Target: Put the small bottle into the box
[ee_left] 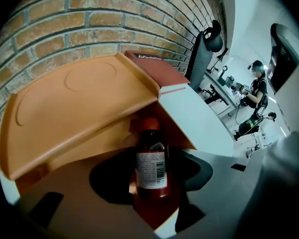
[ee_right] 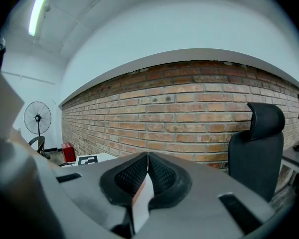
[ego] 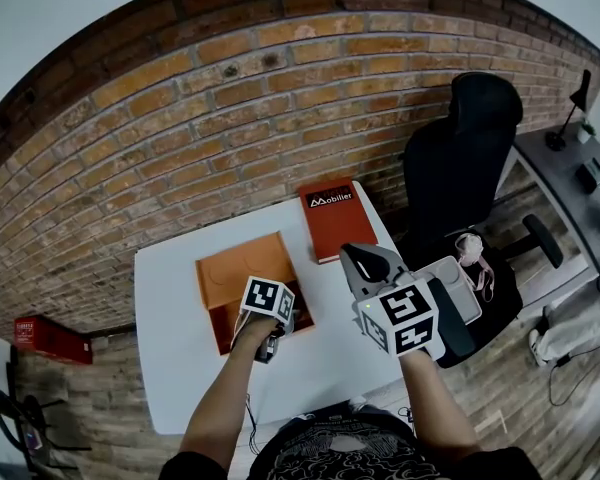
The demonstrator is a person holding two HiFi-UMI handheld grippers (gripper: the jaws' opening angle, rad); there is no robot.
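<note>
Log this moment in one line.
left gripper shut on small bottle | bottle low inside open box | right gripper raised, shut on white strip

**Left tool** [ee_left: 150, 169] and **right tool** [ego: 368, 264]: grey moulded bodies with black recessed jaw pads, which show a fine mesh texture on the right. Each carries a white cube [ego: 268, 299] printed with black square markers. The wearer's top [ego: 345, 453] is black with a pale swirling pattern and has short sleeves.

One bottle [ee_left: 151, 159], one orange box [ego: 230, 270], one red book [ego: 337, 218], one table [ego: 180, 353], one chair [ego: 458, 158]
</note>
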